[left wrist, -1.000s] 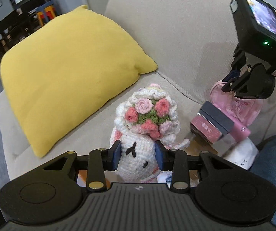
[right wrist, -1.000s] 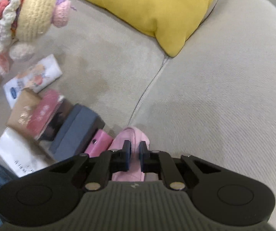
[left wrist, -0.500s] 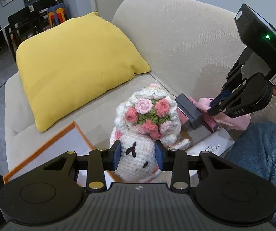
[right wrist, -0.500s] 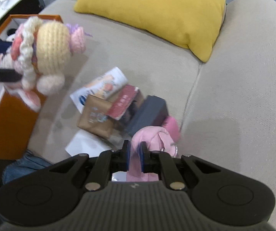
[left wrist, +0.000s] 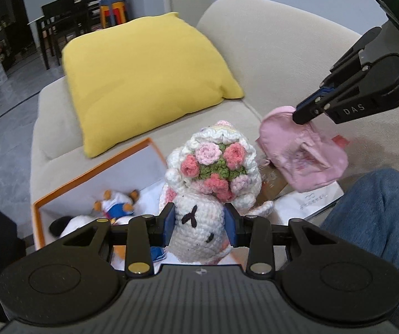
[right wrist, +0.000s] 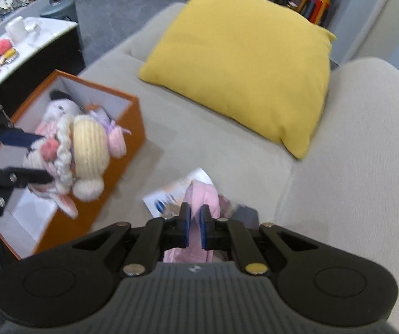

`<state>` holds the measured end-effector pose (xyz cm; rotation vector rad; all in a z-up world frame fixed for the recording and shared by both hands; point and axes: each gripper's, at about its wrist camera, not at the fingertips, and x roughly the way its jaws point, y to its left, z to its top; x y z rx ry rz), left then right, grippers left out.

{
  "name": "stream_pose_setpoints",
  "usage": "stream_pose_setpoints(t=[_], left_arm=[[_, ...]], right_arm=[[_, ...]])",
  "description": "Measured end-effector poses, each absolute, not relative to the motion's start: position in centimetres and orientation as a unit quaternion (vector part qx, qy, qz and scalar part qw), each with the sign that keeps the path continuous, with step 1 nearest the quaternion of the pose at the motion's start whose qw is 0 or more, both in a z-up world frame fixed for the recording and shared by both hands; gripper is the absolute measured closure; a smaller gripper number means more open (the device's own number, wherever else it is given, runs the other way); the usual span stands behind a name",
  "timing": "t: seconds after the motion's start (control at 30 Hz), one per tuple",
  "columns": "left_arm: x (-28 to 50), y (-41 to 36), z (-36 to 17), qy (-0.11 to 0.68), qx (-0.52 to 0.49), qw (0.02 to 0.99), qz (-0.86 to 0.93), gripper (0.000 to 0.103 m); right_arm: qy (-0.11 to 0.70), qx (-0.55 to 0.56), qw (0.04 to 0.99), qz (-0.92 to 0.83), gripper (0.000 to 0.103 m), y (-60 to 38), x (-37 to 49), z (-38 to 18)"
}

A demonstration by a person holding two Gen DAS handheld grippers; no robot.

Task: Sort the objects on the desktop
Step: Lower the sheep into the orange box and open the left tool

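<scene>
My left gripper (left wrist: 199,226) is shut on a crocheted white doll (left wrist: 207,192) with pink flowers, held in the air beside the orange box (left wrist: 93,171). In the right wrist view the doll (right wrist: 79,153) hangs over the box (right wrist: 107,183). My right gripper (right wrist: 194,226) is shut on a small pink pouch (right wrist: 202,197). In the left wrist view it (left wrist: 306,108) holds the pouch (left wrist: 302,156) above the sofa seat. The box holds several plush toys (left wrist: 116,203).
A yellow cushion (left wrist: 143,78) leans on the beige sofa (right wrist: 352,167). A white packet (right wrist: 171,192), a brown packet (left wrist: 273,181) and white paper (left wrist: 308,197) lie on the seat. A leg in jeans (left wrist: 372,203) is at right. A side table (right wrist: 24,44) stands beyond the box.
Both grippers have risen and drawn back from the sofa. The pink pouch has been lifted off the seat. The doll has moved toward the orange box, which has come into view.
</scene>
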<state>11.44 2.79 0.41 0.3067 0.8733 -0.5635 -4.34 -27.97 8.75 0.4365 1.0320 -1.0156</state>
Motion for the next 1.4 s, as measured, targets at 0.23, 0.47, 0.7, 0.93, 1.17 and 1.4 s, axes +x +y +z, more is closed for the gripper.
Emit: stream_pose_setpoints(t=[0.23,0.47,0.7,0.93,1.17,1.4], left_arm=[[10.7,6.5,0.1,0.431,0.134,0.861,-0.233,0.061],[10.5,8.0,-1.4,0.445,0.122,0.857,-0.229,0.061],[11.0,8.2,-3.8,0.477,0.11,0.843,-0.224,0.061],[12.7,8.6,-4.0,0.477,0.067,0.853,-0.201,0.061],[16.3,7.5,-5.6,0.485,0.038,0.857,-0.168,0.061],[18.6,7.0,-6.8,0.484,-0.005,0.863,-0.147,0.061]], right_arm=[[0.453,0.213,0.744,-0.443,0.096,-28.8,-0.3,7.5],[0.443,0.232,0.738,-0.453,0.096,-29.0,1.3,3.5],[0.453,0.234,0.731,-0.454,0.096,-25.8,-0.5,2.7],[0.493,0.281,0.714,-0.409,0.093,-23.5,-2.0,2.1],[0.501,0.27,0.716,-0.404,0.069,-23.8,-1.7,2.4],[0.505,0.264,0.717,-0.401,0.064,-25.4,-1.4,2.7]])
